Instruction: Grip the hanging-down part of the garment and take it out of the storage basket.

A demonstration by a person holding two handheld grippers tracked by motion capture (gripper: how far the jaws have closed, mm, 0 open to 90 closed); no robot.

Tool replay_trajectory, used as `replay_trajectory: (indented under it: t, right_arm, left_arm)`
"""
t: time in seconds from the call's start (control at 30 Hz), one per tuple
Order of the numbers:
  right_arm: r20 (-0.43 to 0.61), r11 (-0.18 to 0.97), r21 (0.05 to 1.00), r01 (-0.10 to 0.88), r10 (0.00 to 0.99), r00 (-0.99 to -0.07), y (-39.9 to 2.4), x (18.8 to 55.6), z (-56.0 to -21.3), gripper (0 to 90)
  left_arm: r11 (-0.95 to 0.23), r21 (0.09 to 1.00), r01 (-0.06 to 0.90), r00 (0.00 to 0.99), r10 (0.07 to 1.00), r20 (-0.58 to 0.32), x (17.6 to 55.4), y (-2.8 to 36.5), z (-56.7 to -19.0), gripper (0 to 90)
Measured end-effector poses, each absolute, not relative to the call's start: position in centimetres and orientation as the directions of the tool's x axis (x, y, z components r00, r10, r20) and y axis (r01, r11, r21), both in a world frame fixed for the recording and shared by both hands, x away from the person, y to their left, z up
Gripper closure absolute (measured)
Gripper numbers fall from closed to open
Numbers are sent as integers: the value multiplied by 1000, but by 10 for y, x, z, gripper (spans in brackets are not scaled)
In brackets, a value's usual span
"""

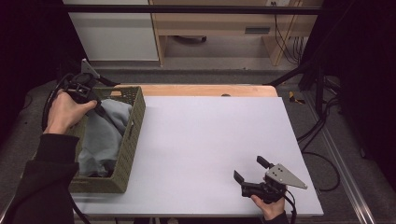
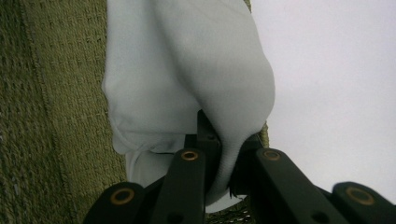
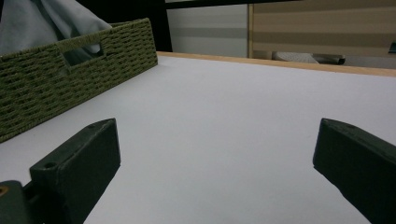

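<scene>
Inside the basket (image 1: 132, 135), left tongs (image 2: 224, 140) pinch the grey cloth (image 2: 187, 79).

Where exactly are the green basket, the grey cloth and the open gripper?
green basket (image 1: 132, 128): high view, its right woven wall.
grey cloth (image 1: 100, 137): high view, the folds inside the basket.
right gripper (image 1: 251, 169): high view, midway between its spread jaws.

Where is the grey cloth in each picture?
High view: the grey cloth lies in the green basket at the left, pinched by the left claw.
Left gripper view: it hangs in the middle, clamped between the black jaws.
Right gripper view: top left corner, poking above the basket.
Shared landmark: the green basket.
</scene>
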State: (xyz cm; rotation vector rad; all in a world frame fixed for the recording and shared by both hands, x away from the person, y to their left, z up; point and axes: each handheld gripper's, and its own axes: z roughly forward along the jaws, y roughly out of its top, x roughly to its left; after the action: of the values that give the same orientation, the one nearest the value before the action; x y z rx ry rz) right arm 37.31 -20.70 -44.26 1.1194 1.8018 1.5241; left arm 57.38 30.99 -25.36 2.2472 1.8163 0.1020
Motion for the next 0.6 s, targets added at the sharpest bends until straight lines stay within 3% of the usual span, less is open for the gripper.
replay_trajectory:
  t: [0.6]
  right_arm:
    - [121,25,965,262,842,-525,-206,374,-443,10]
  left_arm:
    - [-196,255,947,225,970,-90,570,310,-240,850]
